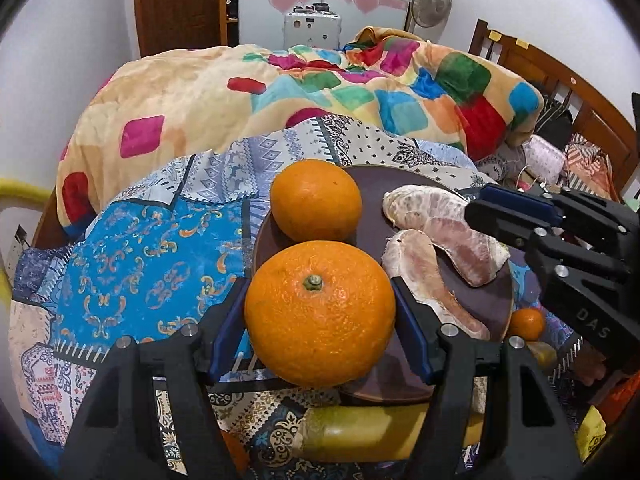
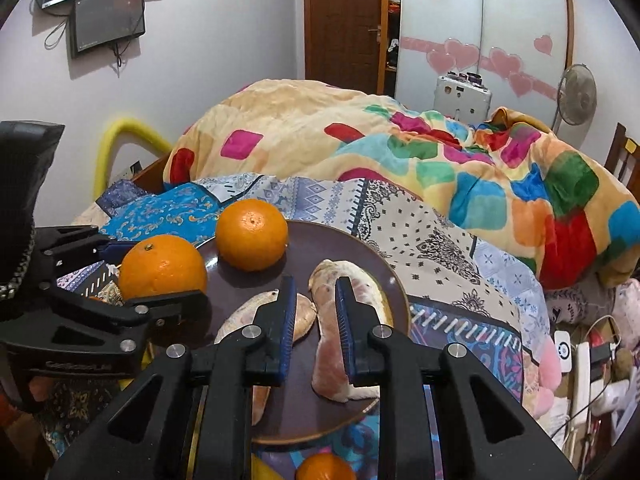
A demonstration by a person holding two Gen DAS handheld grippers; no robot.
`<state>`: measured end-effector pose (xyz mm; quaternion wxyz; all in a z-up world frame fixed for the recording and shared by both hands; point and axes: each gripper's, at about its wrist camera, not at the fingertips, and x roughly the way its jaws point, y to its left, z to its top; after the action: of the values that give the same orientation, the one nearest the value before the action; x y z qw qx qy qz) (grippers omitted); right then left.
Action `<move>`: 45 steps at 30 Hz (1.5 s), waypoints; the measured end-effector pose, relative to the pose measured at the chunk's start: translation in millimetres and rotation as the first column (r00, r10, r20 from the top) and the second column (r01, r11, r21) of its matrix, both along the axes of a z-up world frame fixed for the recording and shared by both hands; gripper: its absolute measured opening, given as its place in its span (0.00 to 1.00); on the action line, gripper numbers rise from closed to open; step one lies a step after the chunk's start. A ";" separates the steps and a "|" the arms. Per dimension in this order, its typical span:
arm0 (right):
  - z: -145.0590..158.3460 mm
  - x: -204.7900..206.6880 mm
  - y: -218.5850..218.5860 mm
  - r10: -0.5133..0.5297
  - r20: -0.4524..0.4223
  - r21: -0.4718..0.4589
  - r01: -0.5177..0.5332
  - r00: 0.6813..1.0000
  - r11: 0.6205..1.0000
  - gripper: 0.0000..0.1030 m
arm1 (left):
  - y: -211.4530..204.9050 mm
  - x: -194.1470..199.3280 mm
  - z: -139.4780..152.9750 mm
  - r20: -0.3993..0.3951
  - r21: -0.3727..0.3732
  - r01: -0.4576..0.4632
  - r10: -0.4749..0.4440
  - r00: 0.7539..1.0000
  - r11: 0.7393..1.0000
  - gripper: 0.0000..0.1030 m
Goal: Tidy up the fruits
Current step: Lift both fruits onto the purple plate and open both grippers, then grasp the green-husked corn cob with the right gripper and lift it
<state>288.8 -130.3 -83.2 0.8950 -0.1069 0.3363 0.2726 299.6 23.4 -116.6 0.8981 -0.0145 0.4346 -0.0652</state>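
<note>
My left gripper [image 1: 320, 312] is shut on a large orange [image 1: 320, 314] at the near left edge of the dark brown plate [image 1: 372, 188]. A second orange [image 1: 316, 199] sits on the plate behind it. Two peeled pomelo segments [image 1: 448, 236] lie on the plate's right half. My right gripper [image 2: 316, 304] hovers over the plate [image 2: 320, 248], its jaws slightly apart and empty, above the segments [image 2: 360, 276]. In the right wrist view the held orange [image 2: 162, 266] and the second orange [image 2: 252, 234] sit at the left.
The plate rests on a patterned bedsheet [image 1: 152, 256]. A small tangerine [image 1: 527, 322] lies by the plate's right rim, also seen in the right wrist view [image 2: 325, 467]. A yellow-green fruit [image 1: 360, 432] lies below the plate. A colourful blanket [image 1: 280, 92] is heaped behind.
</note>
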 end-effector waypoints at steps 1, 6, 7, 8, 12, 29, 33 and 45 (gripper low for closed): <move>0.0 -0.3 -1.2 -0.002 -0.001 -0.001 0.002 1.000 1.000 0.18 | -1.0 -0.8 0.6 0.006 -0.003 0.004 -0.004 1.000 1.000 0.66; -1.2 -3.4 -9.5 -0.004 -0.026 0.013 0.004 1.000 1.000 0.20 | -7.1 -3.0 4.4 0.016 0.011 0.005 -0.005 1.000 1.000 0.66; -0.4 -5.5 -11.8 -0.005 -0.027 0.015 0.005 1.000 1.000 0.20 | -7.2 -6.7 8.8 0.032 0.009 0.002 -0.003 0.999 1.000 0.66; 0.2 -6.8 -13.9 -0.004 -0.028 0.018 0.005 1.000 1.000 0.20 | -6.9 -9.1 13.0 0.045 0.007 0.003 -0.004 0.999 1.000 0.67; 6.3 -18.9 -21.6 -0.004 -0.005 0.024 0.004 1.000 1.000 0.32 | -4.3 -23.9 31.7 0.093 0.005 -0.010 0.009 0.996 1.000 0.69; 7.5 -82.4 -41.9 0.060 0.008 0.023 -0.060 0.998 0.998 0.46 | 19.7 -103.6 26.2 0.049 0.025 -0.098 0.097 0.994 0.995 0.70; -3.8 -85.3 -39.0 0.075 -0.026 0.016 -0.075 0.997 0.997 0.46 | 17.4 -114.2 16.9 0.032 0.032 -0.097 0.096 0.995 0.995 0.70; -27.1 -73.0 -19.0 0.128 -0.086 0.007 -0.128 0.988 0.992 0.50 | 6.3 -118.9 1.1 0.028 0.053 -0.090 0.088 0.996 0.995 0.78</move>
<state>215.9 -149.3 -110.3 0.8604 -0.1156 0.3669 0.3342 180.6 29.7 -115.6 0.9056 -0.0089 0.4238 -0.0135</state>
